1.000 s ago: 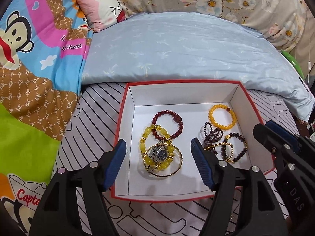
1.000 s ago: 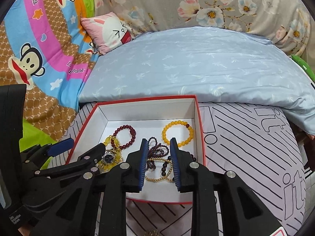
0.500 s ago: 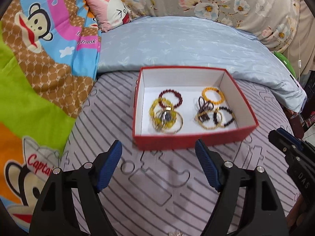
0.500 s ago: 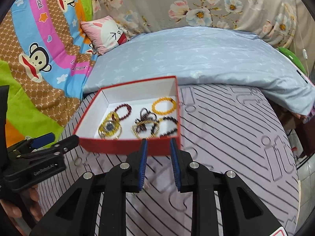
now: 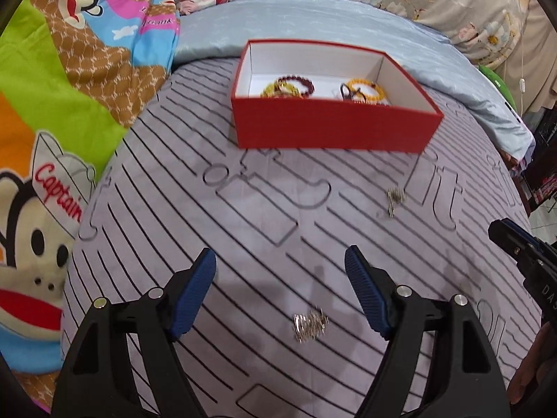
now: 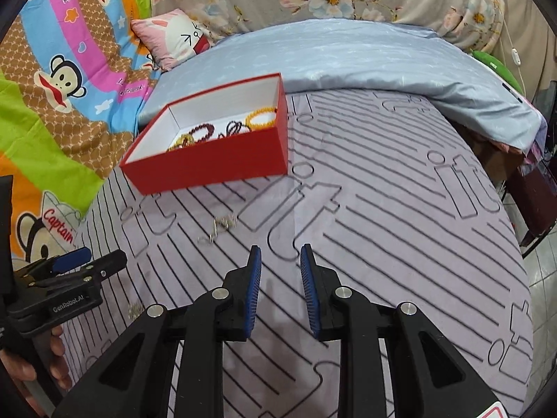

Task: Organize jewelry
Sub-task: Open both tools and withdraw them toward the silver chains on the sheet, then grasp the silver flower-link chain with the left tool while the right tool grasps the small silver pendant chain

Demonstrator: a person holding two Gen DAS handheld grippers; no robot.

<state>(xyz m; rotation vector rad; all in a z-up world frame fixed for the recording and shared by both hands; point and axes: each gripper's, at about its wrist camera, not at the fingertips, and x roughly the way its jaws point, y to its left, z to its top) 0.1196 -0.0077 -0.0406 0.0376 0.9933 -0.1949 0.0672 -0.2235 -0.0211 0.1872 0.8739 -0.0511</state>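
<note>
A big bed [image 5: 243, 230] fills both views, with a purple striped sheet on it. A blue blanket [image 6: 348, 55] lies at the far end, and a bright monkey blanket [image 5: 52, 104] lies on the left side. A small pink pillow [image 6: 174, 38] sits by the flowered cover at the back.

A red box [image 5: 330, 125] sits on the sheet, near the blue blanket. It is white inside. In it are bead bracelets: a yellow bracelet [image 6: 261, 118], a dark red bracelet [image 5: 299, 82] and some others piled together.

The left claw [image 5: 280, 292] is spread wide and holds nothing. It hangs over the sheet, well apart from the box. A small shiny chain [image 5: 310, 324] lies on the sheet between its fingers [image 5: 195, 292] and a bit nearer the camera. I cannot tell if it touches them.

The right claw [image 6: 280, 292] has a narrow gap between its blue pads, and nothing is in it. It is also over the bare sheet.

One more chain [image 5: 393, 198] lies on the sheet near the front of the box. It is blurry.
</note>
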